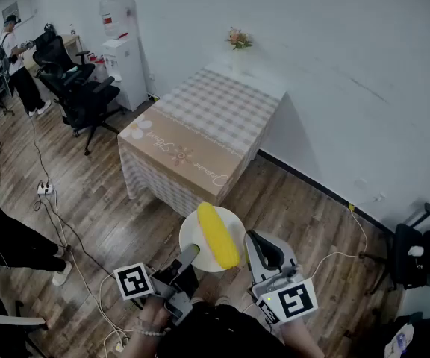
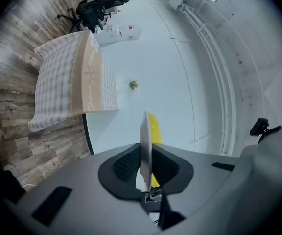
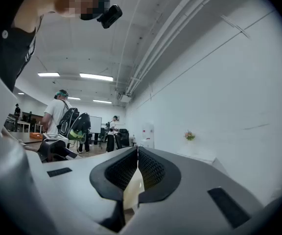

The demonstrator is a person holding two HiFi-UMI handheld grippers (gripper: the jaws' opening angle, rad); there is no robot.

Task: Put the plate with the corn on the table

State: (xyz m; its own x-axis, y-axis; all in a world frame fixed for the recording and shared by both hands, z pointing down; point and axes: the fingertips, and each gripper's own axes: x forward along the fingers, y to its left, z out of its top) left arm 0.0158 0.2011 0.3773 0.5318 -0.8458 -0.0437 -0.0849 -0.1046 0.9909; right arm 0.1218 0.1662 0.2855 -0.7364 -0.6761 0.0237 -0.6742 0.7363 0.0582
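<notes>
A white plate (image 1: pixel 200 239) with a yellow corn cob (image 1: pixel 218 234) on it hangs over the wooden floor, short of the table (image 1: pixel 200 136) with its checked cloth. My left gripper (image 1: pixel 192 253) is shut on the plate's near left rim. In the left gripper view the plate (image 2: pixel 145 136) stands edge-on between the pads, and the corn (image 2: pixel 154 127) shows behind it. My right gripper (image 1: pixel 251 242) sits just right of the plate, level and shut. In the right gripper view its jaws (image 3: pixel 137 153) meet at the tips, and only a pale patch shows in the gap below them.
A small vase of flowers (image 1: pixel 237 39) stands at the table's far end by the white wall. Black office chairs (image 1: pixel 80 88) and a water dispenser (image 1: pixel 122 49) are at the back left. Cables (image 1: pixel 51 192) run over the floor on the left. Another chair (image 1: pixel 409 253) is at the right. People stand at the left.
</notes>
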